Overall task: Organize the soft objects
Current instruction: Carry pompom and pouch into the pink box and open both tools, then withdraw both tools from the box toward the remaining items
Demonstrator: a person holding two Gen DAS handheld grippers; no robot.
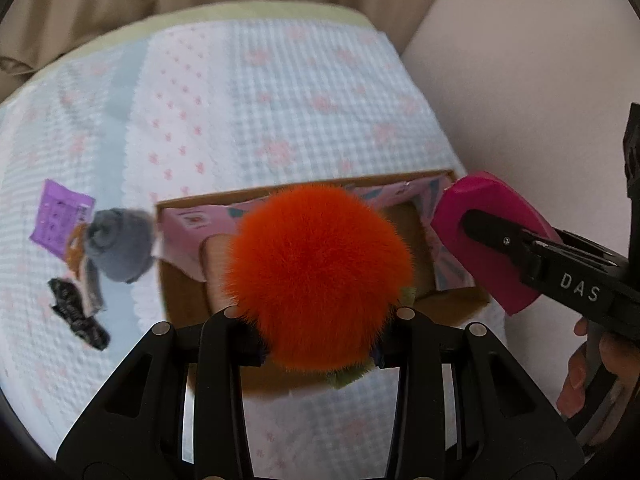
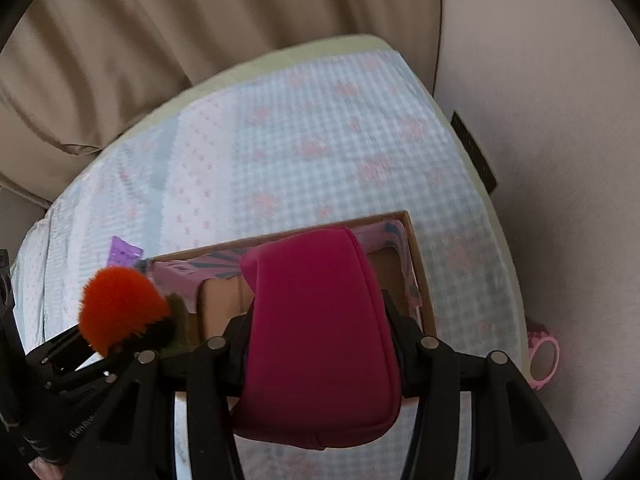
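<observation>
My left gripper (image 1: 318, 342) is shut on an orange fluffy pom-pom (image 1: 316, 276) with a green bit below it, held above the near edge of an open cardboard box (image 1: 180, 296) lined with pink paper. The pom-pom also shows in the right wrist view (image 2: 116, 304). My right gripper (image 2: 320, 344) is shut on a magenta soft pouch (image 2: 320, 320), held over the box (image 2: 420, 280). The pouch shows at the right in the left wrist view (image 1: 492, 236).
A grey rolled sock (image 1: 120, 248), a purple packet (image 1: 60, 216) and a black lace item (image 1: 78, 316) lie on the checked floral bedcover (image 1: 300, 100) left of the box. A beige curtain (image 2: 200, 20) hangs behind. A pink tape roll (image 2: 542, 356) sits off the bed's right edge.
</observation>
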